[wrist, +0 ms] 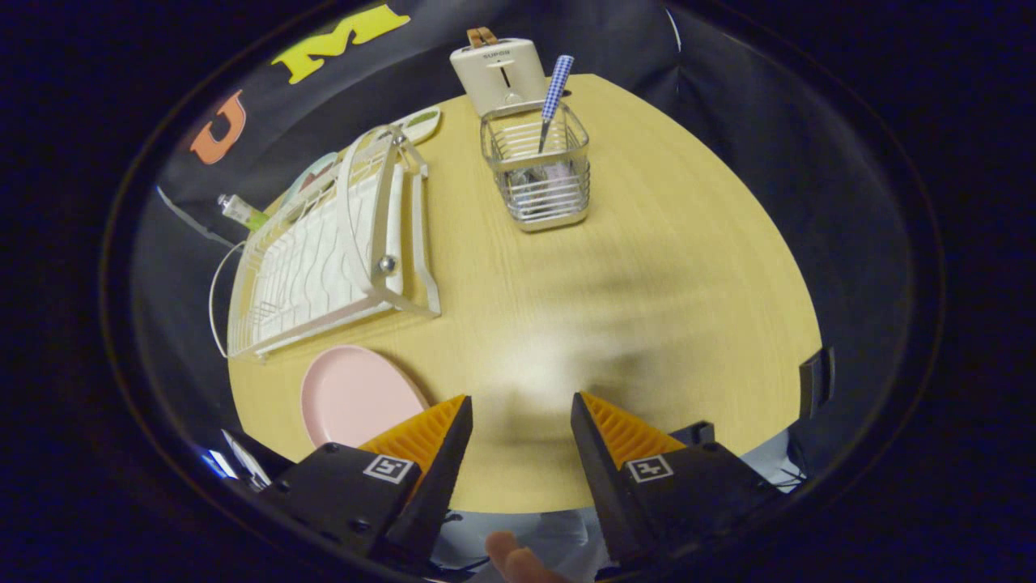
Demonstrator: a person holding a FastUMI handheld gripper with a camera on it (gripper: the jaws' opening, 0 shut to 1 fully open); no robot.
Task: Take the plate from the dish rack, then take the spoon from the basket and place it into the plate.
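Observation:
A pink plate (356, 395) lies flat on the wooden table (647, 267), just in front of the white dish rack (324, 251) and right beside my left finger. A spoon with a blue checked handle (555, 97) stands upright in the wire basket (541, 174), far beyond the fingers. My gripper (522, 405) hovers above the table's near edge, open, with only bare tabletop between its fingers.
A white toaster (499, 74) stands behind the basket at the table's far edge. A small dish (421, 123) and a bottle (240, 212) lie behind the rack. A person's fingertip (510, 555) shows below the fingers. Bare tabletop stretches right of the rack.

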